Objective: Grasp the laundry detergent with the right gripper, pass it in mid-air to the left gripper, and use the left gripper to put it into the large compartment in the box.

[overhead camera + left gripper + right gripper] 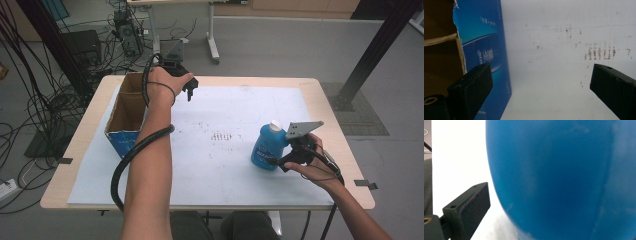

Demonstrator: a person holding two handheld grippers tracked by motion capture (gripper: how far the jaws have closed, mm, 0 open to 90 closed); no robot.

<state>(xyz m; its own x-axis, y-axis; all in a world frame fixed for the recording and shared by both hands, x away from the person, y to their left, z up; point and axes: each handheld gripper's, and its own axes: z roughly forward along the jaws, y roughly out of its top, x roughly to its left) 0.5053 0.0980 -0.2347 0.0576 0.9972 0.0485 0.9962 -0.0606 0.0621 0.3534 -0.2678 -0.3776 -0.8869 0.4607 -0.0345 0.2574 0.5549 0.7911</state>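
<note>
Here, right hand-held gripper point(280, 159) against blue bottle point(265, 146).

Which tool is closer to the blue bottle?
The right one. The right tool is right up against the blue bottle, its jaws at the bottle's side. The left tool is far across the table, beside the cardboard box.

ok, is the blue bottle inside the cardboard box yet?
No, in the high view the blue bottle stands on the white mat at the right tool, far from the cardboard box.
</note>
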